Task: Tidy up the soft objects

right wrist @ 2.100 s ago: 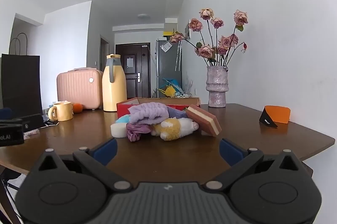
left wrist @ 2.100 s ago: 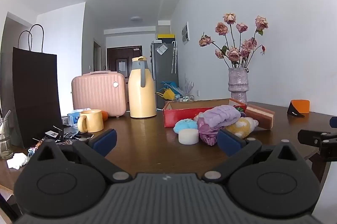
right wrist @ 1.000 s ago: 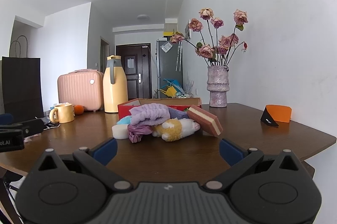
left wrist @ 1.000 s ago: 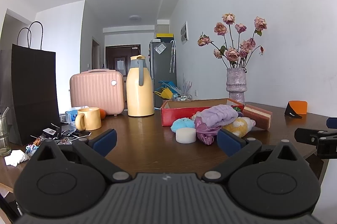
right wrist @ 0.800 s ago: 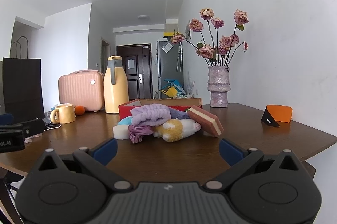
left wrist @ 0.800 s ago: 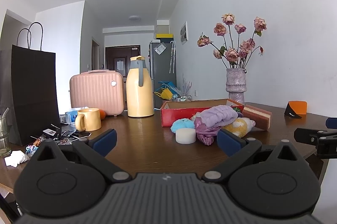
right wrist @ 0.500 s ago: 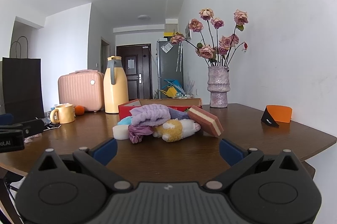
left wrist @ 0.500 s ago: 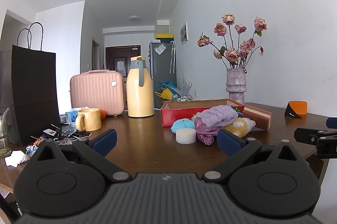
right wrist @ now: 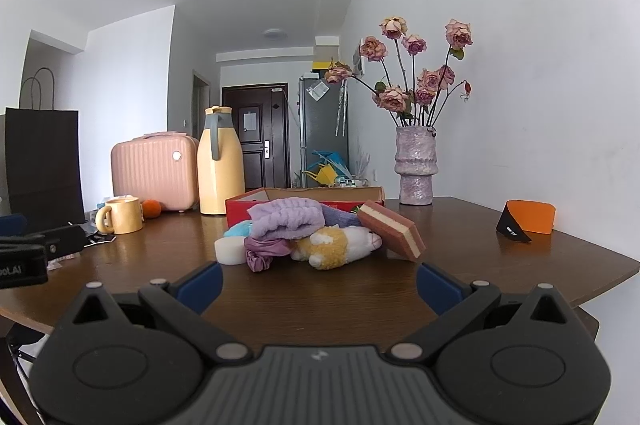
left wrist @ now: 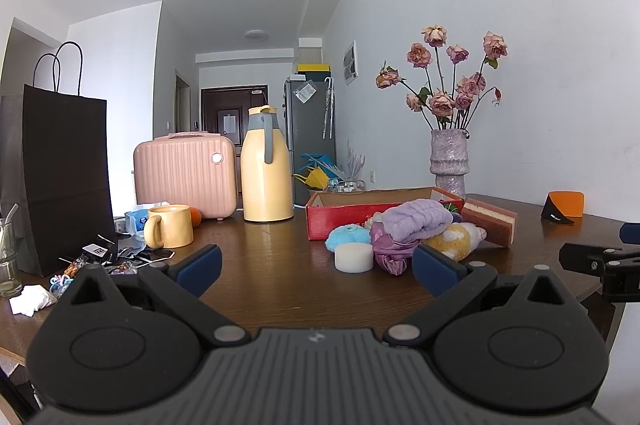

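Observation:
A heap of soft things lies on the brown table in front of a red cardboard box (left wrist: 344, 221) (right wrist: 256, 203): a lilac fleece band (left wrist: 416, 223) (right wrist: 286, 219), a purple scrunchie (left wrist: 390, 257) (right wrist: 262, 253), a yellow-and-white plush toy (left wrist: 452, 241) (right wrist: 336, 243), a blue fluffy ball (left wrist: 348, 236) (right wrist: 238, 228), a white round sponge (left wrist: 354, 257) (right wrist: 229, 251) and a brown layered sponge (left wrist: 490, 221) (right wrist: 392, 227). My left gripper (left wrist: 316, 271) is open, short of the heap. My right gripper (right wrist: 320, 285) is open too, facing the plush toy from a distance.
On the left stand a yellow mug (left wrist: 168, 226), a yellow thermos jug (left wrist: 266, 165), a pink case (left wrist: 184, 175), a black paper bag (left wrist: 56, 177) and small clutter (left wrist: 100, 257). A vase of dried roses (right wrist: 414, 165) and an orange card holder (right wrist: 528, 217) stand on the right.
Both grippers have drifted only slightly, with the scene shifting a little in each view. The heap of soft things has not moved, and both grippers stay open.

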A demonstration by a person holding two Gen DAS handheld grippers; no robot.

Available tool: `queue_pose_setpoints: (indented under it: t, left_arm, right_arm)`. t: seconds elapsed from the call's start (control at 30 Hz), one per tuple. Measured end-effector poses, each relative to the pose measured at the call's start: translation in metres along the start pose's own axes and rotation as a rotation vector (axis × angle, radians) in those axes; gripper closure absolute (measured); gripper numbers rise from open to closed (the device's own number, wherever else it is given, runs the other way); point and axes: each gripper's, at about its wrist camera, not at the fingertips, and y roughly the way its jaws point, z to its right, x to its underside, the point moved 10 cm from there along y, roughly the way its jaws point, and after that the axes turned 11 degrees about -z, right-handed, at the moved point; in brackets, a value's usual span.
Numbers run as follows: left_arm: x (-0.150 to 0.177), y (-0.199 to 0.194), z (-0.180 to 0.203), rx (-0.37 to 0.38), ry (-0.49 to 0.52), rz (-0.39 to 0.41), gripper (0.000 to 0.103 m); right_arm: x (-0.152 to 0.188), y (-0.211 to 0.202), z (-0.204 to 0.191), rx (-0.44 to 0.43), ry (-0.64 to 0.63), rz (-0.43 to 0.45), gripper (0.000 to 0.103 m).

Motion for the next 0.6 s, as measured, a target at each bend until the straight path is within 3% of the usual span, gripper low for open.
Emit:
queue_pose_setpoints:
  t: [0.6]
  left_arm:
    - [-0.0005,-0.0018,-0.0017,0.001,-0.001,0.001,0.0]
  right_arm:
    - [0.0012,0.0009,-0.001,-0.014,0.001,-0.002,0.0]
